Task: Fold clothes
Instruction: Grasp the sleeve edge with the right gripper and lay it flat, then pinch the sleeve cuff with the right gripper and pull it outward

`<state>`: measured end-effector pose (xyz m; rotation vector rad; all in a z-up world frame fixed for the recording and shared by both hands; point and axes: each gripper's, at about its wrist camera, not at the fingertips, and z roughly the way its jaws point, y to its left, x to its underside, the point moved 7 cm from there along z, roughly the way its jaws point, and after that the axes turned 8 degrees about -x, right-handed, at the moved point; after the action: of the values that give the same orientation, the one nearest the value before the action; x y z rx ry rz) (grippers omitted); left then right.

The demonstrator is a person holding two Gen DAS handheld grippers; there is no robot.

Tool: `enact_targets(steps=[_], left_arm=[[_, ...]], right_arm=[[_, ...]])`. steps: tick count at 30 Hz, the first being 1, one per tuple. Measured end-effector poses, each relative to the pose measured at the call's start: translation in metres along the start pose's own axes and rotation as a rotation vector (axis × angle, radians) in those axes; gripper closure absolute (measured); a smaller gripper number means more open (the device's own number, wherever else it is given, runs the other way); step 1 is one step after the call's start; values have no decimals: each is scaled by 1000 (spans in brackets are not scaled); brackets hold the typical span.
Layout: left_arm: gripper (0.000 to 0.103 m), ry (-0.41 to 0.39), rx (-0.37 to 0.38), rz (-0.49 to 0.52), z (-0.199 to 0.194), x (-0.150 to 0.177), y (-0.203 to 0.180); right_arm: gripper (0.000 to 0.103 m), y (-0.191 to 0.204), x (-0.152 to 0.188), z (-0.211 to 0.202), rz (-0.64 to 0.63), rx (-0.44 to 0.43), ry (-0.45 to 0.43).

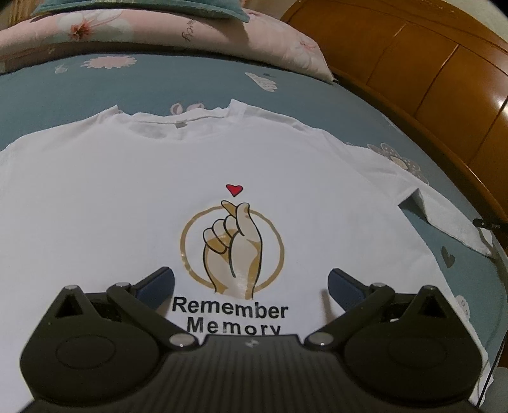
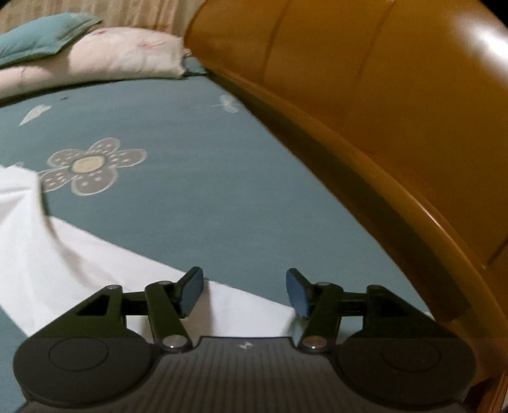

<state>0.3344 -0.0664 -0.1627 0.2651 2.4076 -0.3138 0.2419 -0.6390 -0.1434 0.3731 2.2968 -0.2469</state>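
Left gripper [image 1: 250,282] hangs over the shirt's print, jaws spread wide, nothing between them. White T-shirt [image 1: 127,197] lies flat, face up, on the teal floral bed sheet [image 2: 197,178], collar toward the pink pillow [image 1: 133,35]. Right gripper [image 2: 244,289] sits above the shirt's sleeve [image 2: 95,263] near the wooden bed frame [image 2: 365,95], jaws parted, gripping nothing; that view is motion-blurred.

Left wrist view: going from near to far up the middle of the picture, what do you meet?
Left gripper → "Remember Memory" lettering → finger-heart print → red heart → T-shirt collar → blue floral bedsheet → pink floral pillow
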Motion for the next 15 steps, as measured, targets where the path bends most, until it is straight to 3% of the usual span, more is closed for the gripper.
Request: enact_targets(steps=[5,7,11,13,15], left_arm=[[1,-2,0,2,0,0,0],[1,-3,1,4,0,1,0],[1,-5,-4,13,0,1,-1],[1,-8,-9,19,0,2,-1],[1,-10,-14,25,0,2,-2]], right_arm=[[40,-31,1,-6,165,-20,-22],[40,-36,6,2,212,-41,14],[41,-33,16,3,212,-50,18],[50,-29,19,-1,197,-76,17],[70,-27,21,-5,209,-113,19]])
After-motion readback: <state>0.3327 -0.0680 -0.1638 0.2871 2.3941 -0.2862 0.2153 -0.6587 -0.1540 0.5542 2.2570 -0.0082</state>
